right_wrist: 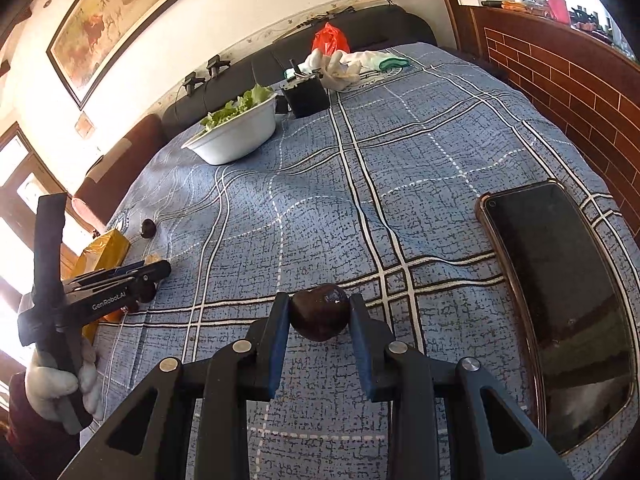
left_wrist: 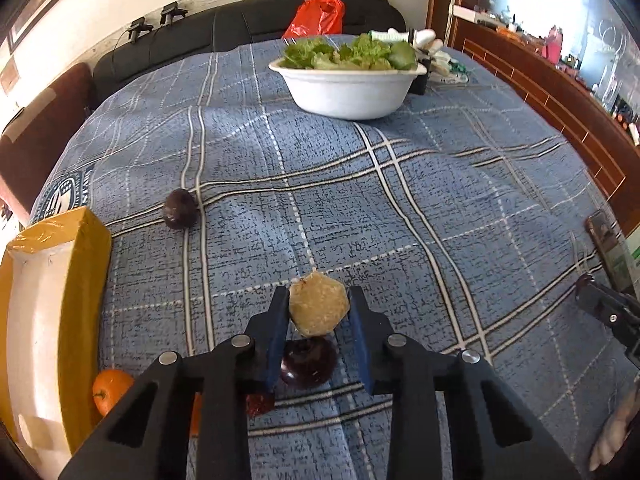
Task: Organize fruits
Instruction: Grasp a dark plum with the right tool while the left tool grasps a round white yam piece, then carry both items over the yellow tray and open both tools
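My left gripper (left_wrist: 319, 307) is shut on a tan, rough-skinned round fruit (left_wrist: 319, 305), held above the blue plaid cloth (left_wrist: 400, 200). Under it lies a dark purple fruit (left_wrist: 308, 364). Another dark purple fruit (left_wrist: 180, 209) lies to the far left, and an orange (left_wrist: 110, 390) sits by the yellow box (left_wrist: 52, 320). My right gripper (right_wrist: 319, 314) is shut on a dark brown-purple fruit (right_wrist: 319, 316) above the cloth. The left gripper also shows in the right wrist view (right_wrist: 120, 284).
A white bowl of green lettuce (left_wrist: 344, 92) stands at the back. A phone (right_wrist: 560, 300) lies on the right. White gloves (right_wrist: 340, 66), a black box (right_wrist: 306, 96) and a red bag (left_wrist: 318, 16) are at the far end.
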Motion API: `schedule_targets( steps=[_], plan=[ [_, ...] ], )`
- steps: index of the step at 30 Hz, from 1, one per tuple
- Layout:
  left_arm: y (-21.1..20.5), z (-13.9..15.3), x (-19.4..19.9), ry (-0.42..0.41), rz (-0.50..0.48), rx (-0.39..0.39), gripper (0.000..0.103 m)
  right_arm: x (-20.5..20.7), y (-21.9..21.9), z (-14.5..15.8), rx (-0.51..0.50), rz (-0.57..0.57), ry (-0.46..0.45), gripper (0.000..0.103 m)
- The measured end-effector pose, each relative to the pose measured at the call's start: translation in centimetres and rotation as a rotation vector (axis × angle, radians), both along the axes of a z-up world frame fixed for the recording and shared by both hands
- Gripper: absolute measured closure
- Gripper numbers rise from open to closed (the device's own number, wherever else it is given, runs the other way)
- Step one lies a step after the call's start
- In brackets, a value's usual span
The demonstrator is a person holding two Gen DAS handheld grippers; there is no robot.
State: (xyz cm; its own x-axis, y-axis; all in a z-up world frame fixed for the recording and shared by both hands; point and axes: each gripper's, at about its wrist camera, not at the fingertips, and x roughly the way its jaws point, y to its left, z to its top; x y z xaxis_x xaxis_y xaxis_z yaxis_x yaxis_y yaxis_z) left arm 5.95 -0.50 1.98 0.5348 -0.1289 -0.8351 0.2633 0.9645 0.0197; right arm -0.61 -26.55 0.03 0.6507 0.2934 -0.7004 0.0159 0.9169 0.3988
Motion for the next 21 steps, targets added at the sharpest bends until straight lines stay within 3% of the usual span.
schedule_targets(
  steps=[11,16,21],
  plan=[
    [7.4,8.9,-8.3,-0.166,0.089,-0.216,0.074,-1.8,2.4,2.7,-0.009,0.032,-0.088,0.071],
    [14.6,10.8,-11.8,-0.216,0.227,-0.261,0.074,-2.7,8.7,5.8,0.009,0.181,-0.110,0.071],
    [22.8,9.7,-13.8,-0.201,0.425,-0.280,0.074,-3.2,17.2,8.6,0.045,0.375,-0.134,0.070]
  ],
)
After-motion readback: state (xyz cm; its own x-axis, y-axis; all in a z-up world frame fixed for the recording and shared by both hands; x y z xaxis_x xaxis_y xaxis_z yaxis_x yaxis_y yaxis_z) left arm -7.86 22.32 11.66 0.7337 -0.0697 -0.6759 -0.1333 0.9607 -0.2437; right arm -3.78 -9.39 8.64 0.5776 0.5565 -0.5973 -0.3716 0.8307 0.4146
